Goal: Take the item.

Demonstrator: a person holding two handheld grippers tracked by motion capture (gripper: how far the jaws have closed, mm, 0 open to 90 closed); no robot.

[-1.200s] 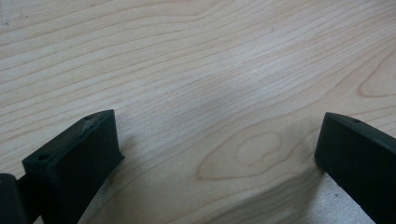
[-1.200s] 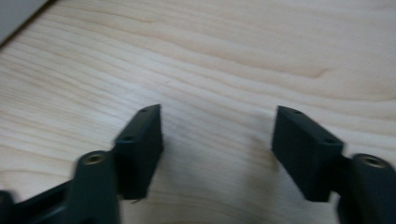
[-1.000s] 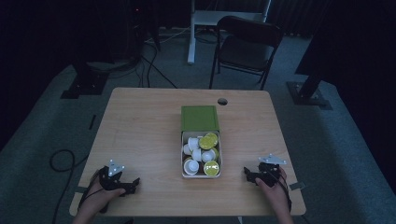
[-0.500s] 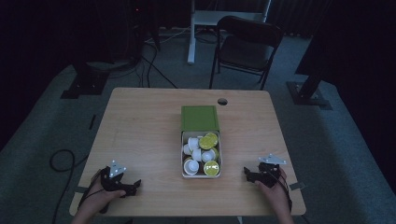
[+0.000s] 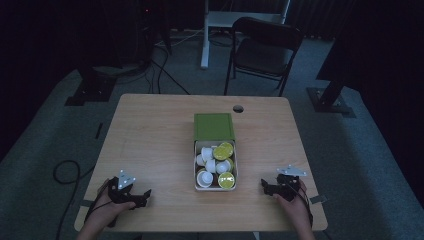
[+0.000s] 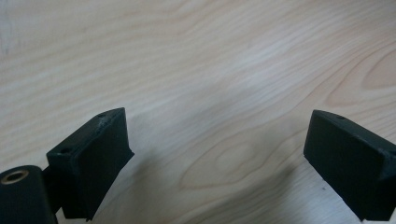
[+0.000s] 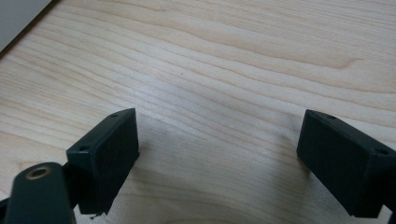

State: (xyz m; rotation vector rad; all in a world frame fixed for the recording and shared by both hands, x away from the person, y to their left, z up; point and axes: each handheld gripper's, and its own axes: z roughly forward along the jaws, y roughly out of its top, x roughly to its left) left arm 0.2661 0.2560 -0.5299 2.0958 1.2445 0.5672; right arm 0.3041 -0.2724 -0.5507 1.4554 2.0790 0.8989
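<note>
- The tin (image 5: 215, 186) of capsules (image 5: 214, 165) sits mid-table, its green lid (image 5: 214, 126) lying just behind it.
- Left gripper (image 5: 144, 196), well left of the tin: jaws apart, just been closing, only bare table (image 5: 150, 135) between them.
- Right gripper (image 5: 265, 187), near the tin's right side: jaws spread, grasping nothing.

The left gripper (image 6: 219, 158) hangs over bare table (image 6: 210, 60). Its jaws have just been closing, nothing between them. It seems close to the wood.
</note>
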